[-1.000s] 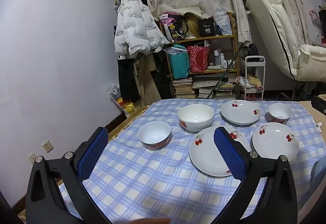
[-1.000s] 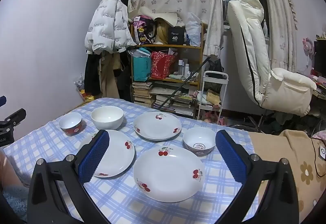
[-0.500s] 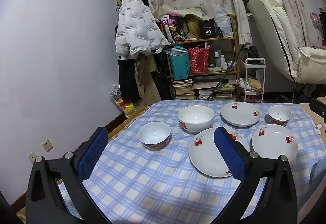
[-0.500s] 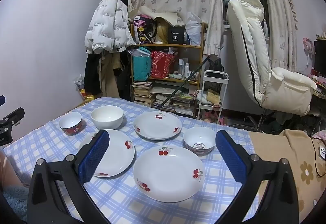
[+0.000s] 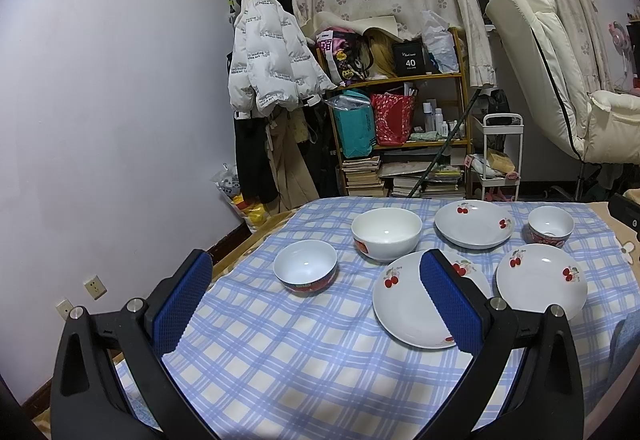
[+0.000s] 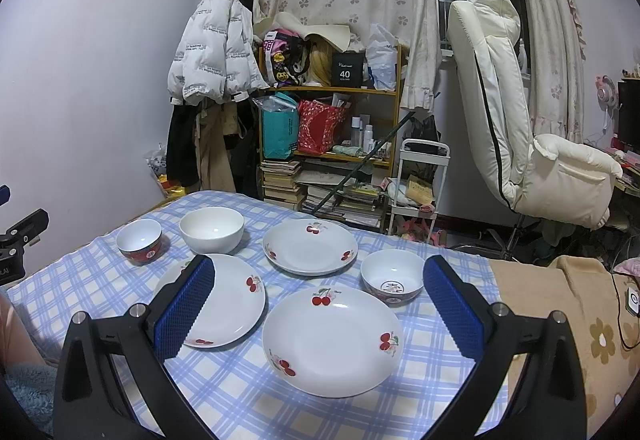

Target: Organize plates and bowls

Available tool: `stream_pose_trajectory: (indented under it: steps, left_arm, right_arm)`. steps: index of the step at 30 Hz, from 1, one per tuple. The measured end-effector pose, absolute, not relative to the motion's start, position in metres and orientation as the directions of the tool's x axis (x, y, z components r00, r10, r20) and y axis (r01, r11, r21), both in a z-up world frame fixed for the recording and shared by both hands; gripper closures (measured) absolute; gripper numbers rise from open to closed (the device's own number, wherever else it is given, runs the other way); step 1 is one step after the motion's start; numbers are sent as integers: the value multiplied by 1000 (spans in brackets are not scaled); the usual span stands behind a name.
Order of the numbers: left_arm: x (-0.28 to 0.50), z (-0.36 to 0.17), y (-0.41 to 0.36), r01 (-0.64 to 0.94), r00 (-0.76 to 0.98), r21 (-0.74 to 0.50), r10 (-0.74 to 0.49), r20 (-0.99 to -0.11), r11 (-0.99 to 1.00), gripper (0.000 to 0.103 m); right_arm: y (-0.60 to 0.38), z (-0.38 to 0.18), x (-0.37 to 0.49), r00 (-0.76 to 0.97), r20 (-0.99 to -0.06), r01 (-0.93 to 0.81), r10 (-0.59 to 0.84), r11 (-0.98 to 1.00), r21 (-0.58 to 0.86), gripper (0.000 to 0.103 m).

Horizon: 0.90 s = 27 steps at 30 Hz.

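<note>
Ahead of both grippers, three cherry plates lay apart on the checked tablecloth. Beyond them stood the large white bowl, then two small bowls. The left gripper and right gripper hung wide open, holding nothing.

Plates and bowls: glazed ceramic, glossy white, red cherry prints; light glints on the glaze. Large plain bowl far left: same gloss. Tablecloth: woven cloth, matt, blue-white check, slightly creased. Left gripper and right gripper: matt black plastic frames, blue rubbery pads with fine knobbed texture, bright metal screw heads. Blanket at right: soft matt fabric, tan. Far shelf: yellowish wood.
</note>
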<state>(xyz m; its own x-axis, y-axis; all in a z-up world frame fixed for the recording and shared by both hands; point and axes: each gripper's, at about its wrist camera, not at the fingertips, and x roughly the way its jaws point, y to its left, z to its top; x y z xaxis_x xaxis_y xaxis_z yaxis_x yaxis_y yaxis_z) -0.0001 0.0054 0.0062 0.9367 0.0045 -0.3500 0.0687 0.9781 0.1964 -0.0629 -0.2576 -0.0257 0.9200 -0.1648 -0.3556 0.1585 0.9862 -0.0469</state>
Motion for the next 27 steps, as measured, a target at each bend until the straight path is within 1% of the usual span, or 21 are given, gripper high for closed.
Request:
stream_pose_trajectory:
  steps: [27]
  left_arm:
    - [1,8,8,62,939,203,12,-343,977,1]
  right_arm:
    - [-258,-26,-63,919,-358,159,-166,986,-50,0]
